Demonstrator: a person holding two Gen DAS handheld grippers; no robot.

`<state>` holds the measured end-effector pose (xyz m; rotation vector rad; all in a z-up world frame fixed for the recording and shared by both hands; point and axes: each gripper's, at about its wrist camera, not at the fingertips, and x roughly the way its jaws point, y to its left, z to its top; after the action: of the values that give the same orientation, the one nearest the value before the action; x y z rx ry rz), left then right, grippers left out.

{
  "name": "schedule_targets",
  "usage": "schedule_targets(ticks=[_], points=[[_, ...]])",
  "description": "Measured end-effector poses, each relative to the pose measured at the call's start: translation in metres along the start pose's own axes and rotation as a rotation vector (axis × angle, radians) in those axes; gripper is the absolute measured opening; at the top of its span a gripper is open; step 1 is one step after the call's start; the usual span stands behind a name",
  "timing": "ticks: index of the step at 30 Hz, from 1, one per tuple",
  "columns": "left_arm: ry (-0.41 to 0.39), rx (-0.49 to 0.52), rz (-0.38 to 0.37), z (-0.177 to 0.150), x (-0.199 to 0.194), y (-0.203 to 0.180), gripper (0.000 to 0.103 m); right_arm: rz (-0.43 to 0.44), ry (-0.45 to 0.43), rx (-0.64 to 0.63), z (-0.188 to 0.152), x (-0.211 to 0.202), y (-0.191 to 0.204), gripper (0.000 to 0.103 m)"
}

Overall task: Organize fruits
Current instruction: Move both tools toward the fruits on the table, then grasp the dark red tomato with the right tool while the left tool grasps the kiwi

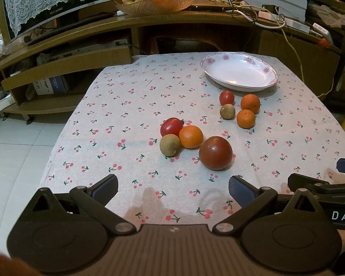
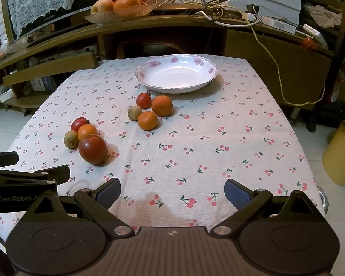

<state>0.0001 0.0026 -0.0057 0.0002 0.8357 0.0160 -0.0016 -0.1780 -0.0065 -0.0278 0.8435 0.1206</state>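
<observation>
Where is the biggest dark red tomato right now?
The big dark tomato sits on the cherry-print cloth, nearest the left gripper, touching or almost touching a small orange, in the left-hand fruit cluster.

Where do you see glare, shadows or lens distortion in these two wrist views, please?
Left wrist view: fisheye bends the wooden shelf into an arc; a bright warm glow blows out the top centre; the plate shows a soft sheen. Right wrist view: the same curving at the edges; the plate casts a shadow to its right; the large tomato carries a small highlight.
</observation>
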Motion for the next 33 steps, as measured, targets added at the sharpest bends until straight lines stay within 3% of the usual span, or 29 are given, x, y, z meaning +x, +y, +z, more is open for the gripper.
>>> schedule_targets(ticks=[19,33], points=[[0.002,0.004,0.023,0.001,0.004,0.004,0.103,0.024,0.017,-0.007,0.003,0.007,0.005,0.094],[-0.027,-0.031,0.07,0.008,0.009,0.025,0.103,0.123,0.029,-0.101,0.022,0.02,0.024,0.089]])
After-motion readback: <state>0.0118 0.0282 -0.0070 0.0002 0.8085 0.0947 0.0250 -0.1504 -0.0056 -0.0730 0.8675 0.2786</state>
